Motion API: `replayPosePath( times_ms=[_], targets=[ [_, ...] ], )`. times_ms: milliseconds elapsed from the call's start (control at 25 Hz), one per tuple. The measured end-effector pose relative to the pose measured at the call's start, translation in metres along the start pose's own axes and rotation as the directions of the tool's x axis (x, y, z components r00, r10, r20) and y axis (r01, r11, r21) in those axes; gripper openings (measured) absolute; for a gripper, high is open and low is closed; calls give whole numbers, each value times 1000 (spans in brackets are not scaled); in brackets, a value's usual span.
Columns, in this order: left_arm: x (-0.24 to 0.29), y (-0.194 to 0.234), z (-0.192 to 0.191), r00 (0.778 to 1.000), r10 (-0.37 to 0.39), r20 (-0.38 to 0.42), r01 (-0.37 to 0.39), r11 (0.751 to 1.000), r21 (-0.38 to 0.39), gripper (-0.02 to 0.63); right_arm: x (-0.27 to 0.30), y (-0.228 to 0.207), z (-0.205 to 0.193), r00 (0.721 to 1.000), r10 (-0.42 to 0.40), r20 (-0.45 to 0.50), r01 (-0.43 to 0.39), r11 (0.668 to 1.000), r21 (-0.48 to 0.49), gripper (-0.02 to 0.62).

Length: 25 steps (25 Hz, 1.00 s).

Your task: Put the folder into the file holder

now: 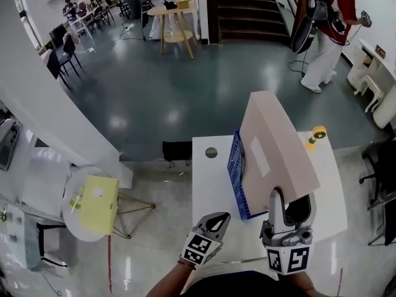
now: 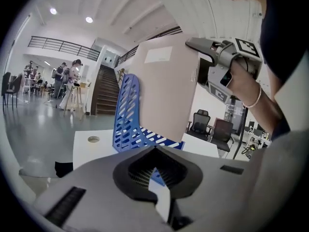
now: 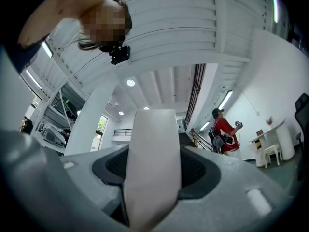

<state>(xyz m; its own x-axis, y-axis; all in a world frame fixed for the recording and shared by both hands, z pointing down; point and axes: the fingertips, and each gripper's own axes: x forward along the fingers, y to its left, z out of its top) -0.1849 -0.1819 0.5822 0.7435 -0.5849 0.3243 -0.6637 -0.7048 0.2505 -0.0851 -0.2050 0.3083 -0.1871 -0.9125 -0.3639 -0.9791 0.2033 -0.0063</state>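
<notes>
Over the white table (image 1: pixel 210 184), the right gripper (image 1: pixel 289 210) is squeezing the big pale folder (image 1: pixel 275 144) by its near end. It is holding the folder tilted over the blue file holder (image 1: pixel 235 166). The left gripper (image 1: pixel 215 223) is hanging nearby, clenched tight on nothing. I think the folder's corner could bump the holder's wall and push it away, because nothing is keeping the light holder still.

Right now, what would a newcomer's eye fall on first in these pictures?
The big pale folder, gripped at its near end by the right claw and tilted over the blue file holder on the white table. The left claw is shut and empty, by the table's front edge.
</notes>
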Motion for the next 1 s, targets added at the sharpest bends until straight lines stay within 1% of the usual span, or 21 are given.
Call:
replayPosePath(
  times_ms=[120, 280, 400, 560, 680, 840, 1000],
  targets=[
    [-9, 5, -3, 1000, 8, -1, -8, 1000, -4, -2, -3, 8, -12, 1000, 12, 6, -12, 999, -32, 279],
    [-11, 13, -4, 999, 34, 6, -34, 999, 8, -2, -4, 10, -24, 1000, 16, -3, -16, 1000, -19, 279],
    [-12, 14, -4, 999, 42, 8, -42, 999, 13, -2, -6, 12, -38, 999, 27, -25, -28, 999, -38, 279],
    [-16, 16, -2, 998, 57, 9, -57, 998, 19, -2, -9, 11, -58, 998, 33, -53, -35, 999, -35, 279],
    [-21, 14, 6, 997, 65, 29, -66, 998, 21, -2, -13, 12, -71, 996, 41, -74, -44, 998, -45, 279],
    [-28, 8, 20, 995, 76, 70, -78, 996, 33, -2, -21, 12, -88, 992, 45, -114, -52, 997, -53, 278],
    [-32, 7, 27, 991, 103, 89, -106, 994, 30, -2, -31, 9, -111, 981, 44, -187, -54, 997, -46, 279]
  ],
)
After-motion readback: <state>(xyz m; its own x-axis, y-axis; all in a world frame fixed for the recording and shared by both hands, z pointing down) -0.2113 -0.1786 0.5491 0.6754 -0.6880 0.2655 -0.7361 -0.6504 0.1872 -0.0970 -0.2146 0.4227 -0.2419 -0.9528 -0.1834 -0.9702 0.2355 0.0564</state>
